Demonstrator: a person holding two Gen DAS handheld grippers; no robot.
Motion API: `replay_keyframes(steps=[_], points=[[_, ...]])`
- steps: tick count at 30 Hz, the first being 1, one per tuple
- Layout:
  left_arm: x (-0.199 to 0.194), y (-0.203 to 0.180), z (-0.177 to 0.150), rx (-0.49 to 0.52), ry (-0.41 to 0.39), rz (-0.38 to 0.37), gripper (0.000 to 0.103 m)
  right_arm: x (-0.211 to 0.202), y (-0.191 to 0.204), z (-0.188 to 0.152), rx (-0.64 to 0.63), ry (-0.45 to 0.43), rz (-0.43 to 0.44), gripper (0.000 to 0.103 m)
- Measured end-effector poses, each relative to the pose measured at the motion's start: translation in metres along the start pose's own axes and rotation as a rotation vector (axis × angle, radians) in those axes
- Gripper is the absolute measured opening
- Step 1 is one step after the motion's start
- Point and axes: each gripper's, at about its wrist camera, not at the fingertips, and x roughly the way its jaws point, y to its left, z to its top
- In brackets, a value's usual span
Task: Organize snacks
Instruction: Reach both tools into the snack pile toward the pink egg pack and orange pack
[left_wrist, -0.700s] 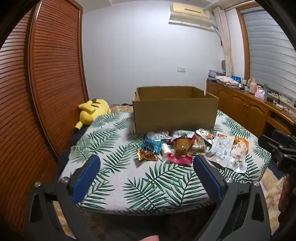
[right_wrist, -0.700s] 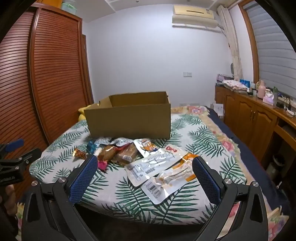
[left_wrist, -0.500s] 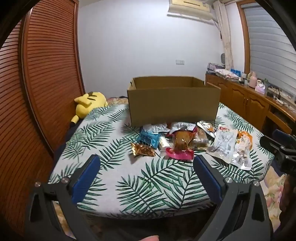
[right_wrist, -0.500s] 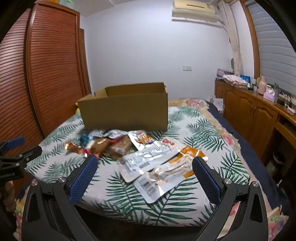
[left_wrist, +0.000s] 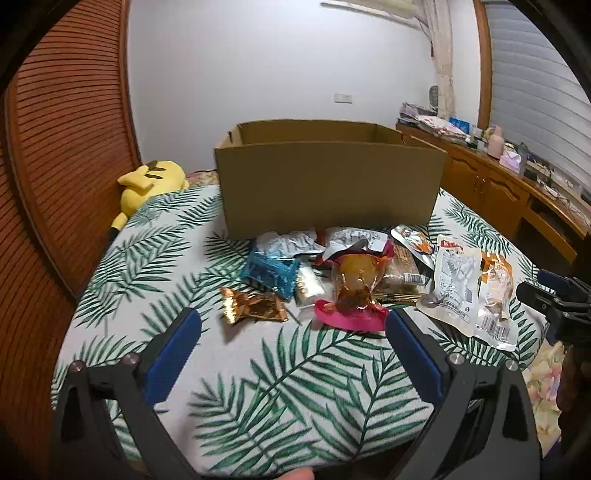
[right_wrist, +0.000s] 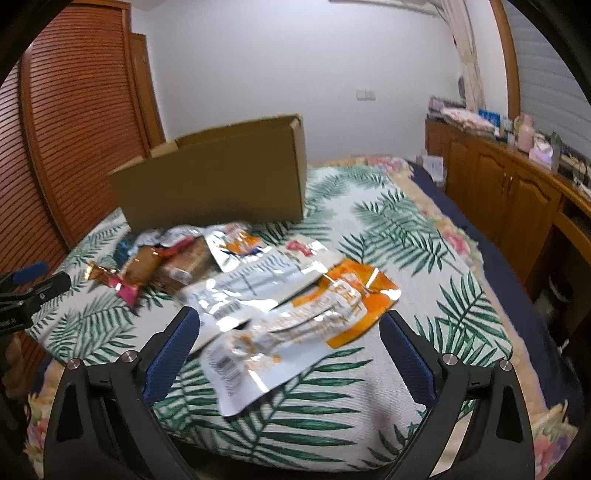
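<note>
An open cardboard box (left_wrist: 328, 184) stands on a leaf-print bed cover (left_wrist: 280, 391), also in the right wrist view (right_wrist: 218, 188). Several snack packets lie in front of it: a gold wrapper (left_wrist: 253, 308), a blue packet (left_wrist: 271, 271), a brown and pink pouch (left_wrist: 352, 291), a white pouch (left_wrist: 452, 288) and an orange and white pouch (right_wrist: 317, 317). My left gripper (left_wrist: 291, 332) is open and empty, near the gold wrapper and pink pouch. My right gripper (right_wrist: 290, 332) is open and empty, just above the orange and white pouch.
A yellow plush toy (left_wrist: 147, 181) lies at the bed's far left by a slatted wooden wardrobe (left_wrist: 62, 147). A wooden sideboard (right_wrist: 509, 188) with clutter runs along the right wall. The bed's front edge is just below both grippers.
Both grippers have moved forward and down toward the snack pile, which now looks larger. Both stayed open. Nothing was picked up.
</note>
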Motion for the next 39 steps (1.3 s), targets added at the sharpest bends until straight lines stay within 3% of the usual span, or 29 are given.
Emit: replay_keyframes(steps=[9,13,16,18,21,23,32,35,39], points=[[0.037,-0.017,0.015,0.081,0.044,-0.082,0.096,0.033,-0.016,-0.004,0.056,0.103,0.008,0.098],[0.050,-0.024,0.022,0.064,0.078,-0.162,0.092,0.043,-0.016,-0.001,0.063,0.131,0.011,0.098],[0.064,-0.027,0.029,0.067,0.116,-0.220,0.085,0.051,-0.015,0.002,0.047,0.144,-0.001,0.098],[0.069,-0.029,0.033,0.074,0.136,-0.252,0.074,0.054,-0.015,0.004,0.037,0.148,-0.004,0.098],[0.079,-0.032,0.039,0.091,0.169,-0.274,0.057,0.057,-0.016,0.006,0.031,0.151,-0.006,0.098],[0.085,-0.032,0.041,0.101,0.196,-0.289,0.052,0.058,-0.017,0.007,0.024,0.154,-0.006,0.098],[0.106,-0.043,0.043,0.173,0.291,-0.299,0.052,0.065,-0.018,0.012,-0.009,0.179,-0.013,0.099],[0.111,-0.045,0.043,0.182,0.293,-0.316,0.043,0.069,-0.016,0.013,-0.033,0.199,-0.016,0.101],[0.114,-0.040,0.043,0.163,0.292,-0.338,0.040,0.075,-0.010,0.015,-0.056,0.218,-0.025,0.103]])
